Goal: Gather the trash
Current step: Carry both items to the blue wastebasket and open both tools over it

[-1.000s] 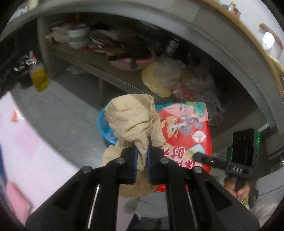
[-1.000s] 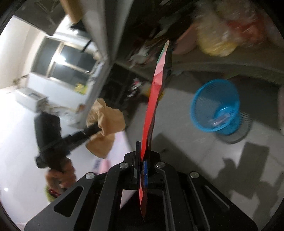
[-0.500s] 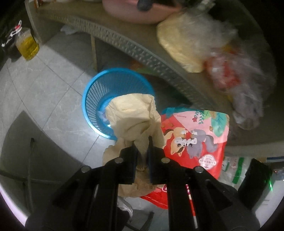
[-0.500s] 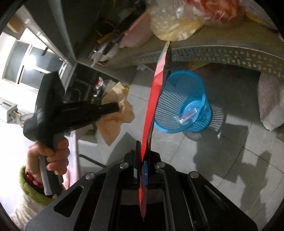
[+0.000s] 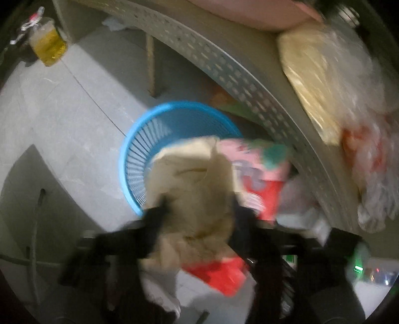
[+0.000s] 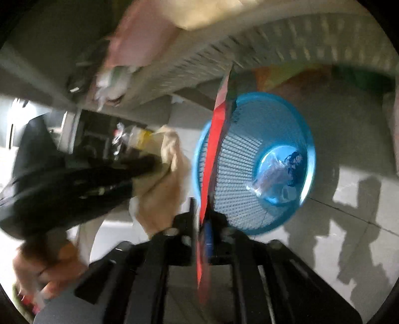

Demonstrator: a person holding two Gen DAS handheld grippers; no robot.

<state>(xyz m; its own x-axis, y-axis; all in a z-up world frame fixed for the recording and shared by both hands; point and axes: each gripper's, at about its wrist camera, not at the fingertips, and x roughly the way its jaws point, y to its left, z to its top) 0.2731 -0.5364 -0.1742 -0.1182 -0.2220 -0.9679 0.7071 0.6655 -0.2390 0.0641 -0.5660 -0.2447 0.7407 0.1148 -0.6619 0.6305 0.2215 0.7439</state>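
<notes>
A blue mesh basket (image 5: 132, 154) stands on the tiled floor under a shelf. In the blurred left wrist view, my left gripper (image 5: 199, 214) hangs just above its near rim. Its jaws are opening, and the crumpled tan paper (image 5: 194, 179) sits loosely between the spread fingers. A red snack bag (image 5: 259, 184) hangs to the right of the paper. In the right wrist view the red snack bag (image 6: 214, 139) stands edge-on between the fingers of my right gripper (image 6: 202, 221). Those jaws are opening slightly, over the near left rim of the basket (image 6: 308, 139). The tan paper (image 6: 164, 189) shows at left.
A grey perforated shelf (image 5: 224, 67) curves over the basket, carrying plastic bags (image 5: 314, 82) and a pink basin (image 5: 249, 15). A bottle of yellow oil (image 5: 48, 44) stands at the far left. Clear wrappers (image 6: 274, 179) lie in the basket's bottom. A person's hand (image 6: 45, 269) holds the left gripper.
Both grippers have sunk toward the blue basket, which now looks much larger. The left fingers have spread wide around the paper, and the right fingers have parted a little from the bag.
</notes>
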